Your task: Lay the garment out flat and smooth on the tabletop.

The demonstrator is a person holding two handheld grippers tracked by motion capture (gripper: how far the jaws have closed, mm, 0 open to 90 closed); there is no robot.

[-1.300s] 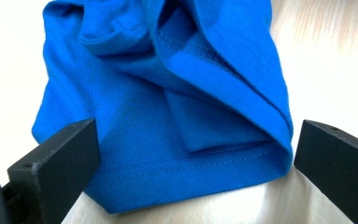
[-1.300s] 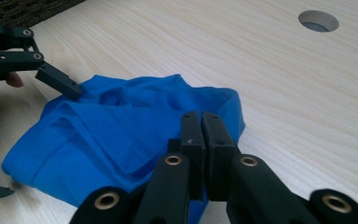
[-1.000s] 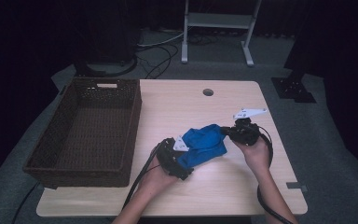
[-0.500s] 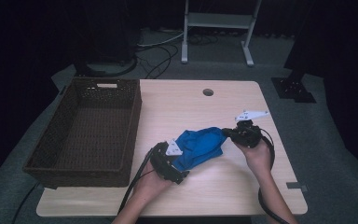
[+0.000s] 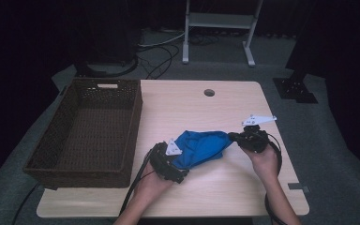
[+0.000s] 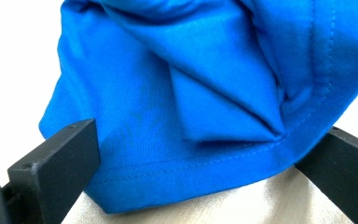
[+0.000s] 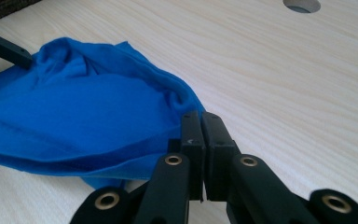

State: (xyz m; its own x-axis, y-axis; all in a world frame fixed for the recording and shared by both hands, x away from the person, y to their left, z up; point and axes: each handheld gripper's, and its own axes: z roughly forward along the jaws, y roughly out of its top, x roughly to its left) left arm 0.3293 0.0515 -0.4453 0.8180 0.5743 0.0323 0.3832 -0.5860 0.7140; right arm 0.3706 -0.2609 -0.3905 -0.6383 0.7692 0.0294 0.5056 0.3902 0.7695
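At nine o'clock on the worktop (image 5: 243,101) sits a dark wicker basket (image 5: 86,136), with nothing in it that I can see. Right of it, near six o'clock, the left hand-held gripper (image 5: 176,161) has its jaws standing wide apart, with the hemmed edge of a blue cloth (image 5: 201,146) bunched in the gap between them; in the left gripper view the fabric (image 6: 205,93) runs from one jaw to the other, but I cannot tell whether the pads press on it. The cloth lies crumpled at the middle of the worktop, stretched between the two hands. At about four o'clock the right hand-held gripper (image 5: 234,137) has its jaws pressed together on the cloth's far corner (image 7: 186,105).

My guess is that the cloth is being folded or lifted towards the basket. The risk sits on the left: the bunched hem could slide out of those wide jaws, the bundle would sag from the right corner alone, and any fold would fall open. Pulling the hands apart too hard could also tug that thin corner free.

I can read no brand, label or writing anywhere.
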